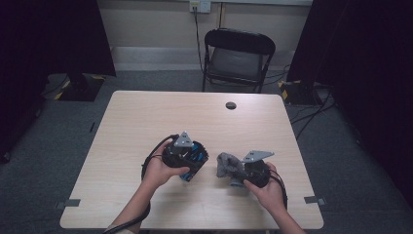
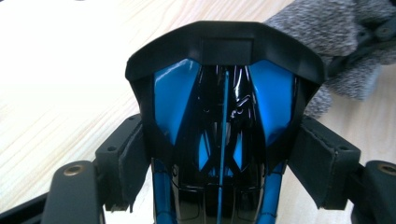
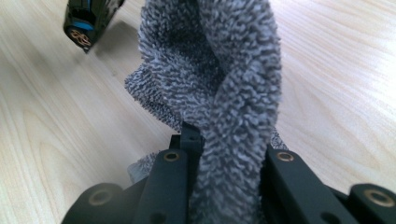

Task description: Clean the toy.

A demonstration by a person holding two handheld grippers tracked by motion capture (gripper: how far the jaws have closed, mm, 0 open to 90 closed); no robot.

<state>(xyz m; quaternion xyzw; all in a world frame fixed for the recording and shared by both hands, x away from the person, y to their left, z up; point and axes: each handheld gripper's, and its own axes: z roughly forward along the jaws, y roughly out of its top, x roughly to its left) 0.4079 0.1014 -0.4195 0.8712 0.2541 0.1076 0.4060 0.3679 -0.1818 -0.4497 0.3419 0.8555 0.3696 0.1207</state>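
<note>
A glossy black-and-blue plastic toy car (image 2: 224, 116) sits clamped in the left gripper (image 2: 224, 154); the right gripper (image 3: 224, 172) pinches a fuzzy grey cloth (image 3: 219, 79) over the pale wooden table (image 1: 146, 122)

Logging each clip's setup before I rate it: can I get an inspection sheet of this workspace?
Surface: light wood table, round grommet hole near its far edge.
Job's things: glossy black-and-blue object and grey terry cloth, close together, slightly apart.
Clutter: nothing seen.
Grippers: left gripper clamped around the black-and-blue object; right gripper shut on the cloth, which stands up bunched from the jaws.
Cables: black cable looping from the left gripper; more on the floor at right.
Surroundings: black folding chair behind the table, grey carpet, dark curtains.
</note>
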